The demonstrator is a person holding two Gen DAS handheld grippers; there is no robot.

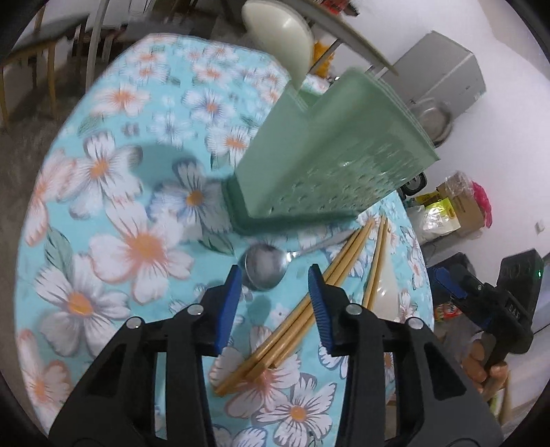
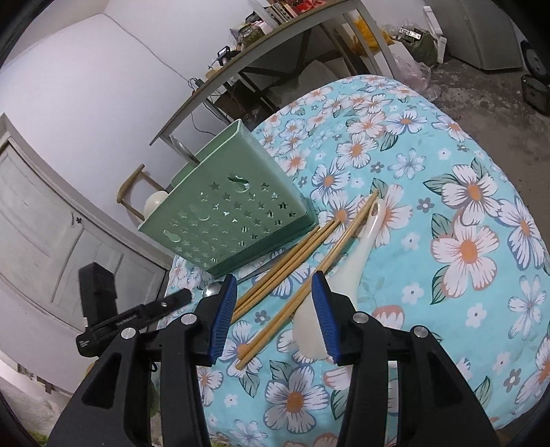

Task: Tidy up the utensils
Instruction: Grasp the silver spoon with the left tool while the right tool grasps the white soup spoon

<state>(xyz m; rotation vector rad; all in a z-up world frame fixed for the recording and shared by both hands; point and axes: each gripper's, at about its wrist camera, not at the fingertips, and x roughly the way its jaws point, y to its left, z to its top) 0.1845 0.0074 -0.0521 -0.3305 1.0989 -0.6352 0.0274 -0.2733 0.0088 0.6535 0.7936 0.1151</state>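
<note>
A green star-punched utensil holder (image 1: 326, 154) (image 2: 227, 206) stands on the flowered tablecloth, with a white ceramic spoon (image 1: 278, 31) sticking out of its top. In front of it lie a metal spoon (image 1: 264, 268) (image 2: 211, 289), a bundle of wooden chopsticks (image 1: 295, 316) (image 2: 285, 268), a separate chopstick pair (image 1: 376, 261) (image 2: 302, 299) and a second white ceramic spoon (image 2: 347, 261). My left gripper (image 1: 275, 275) hangs open just over the metal spoon's bowl, with the bundle running under its right finger. My right gripper (image 2: 275, 278) is open above the chopstick pair, gripping nothing.
The round table's edge (image 1: 422, 261) drops off close to the right of the utensils. A long shelf-table (image 2: 261, 44) with clutter stands behind the holder. A hand (image 1: 488, 368) holds the right gripper (image 1: 450, 285) beyond that edge. Boxes and bags sit on the floor.
</note>
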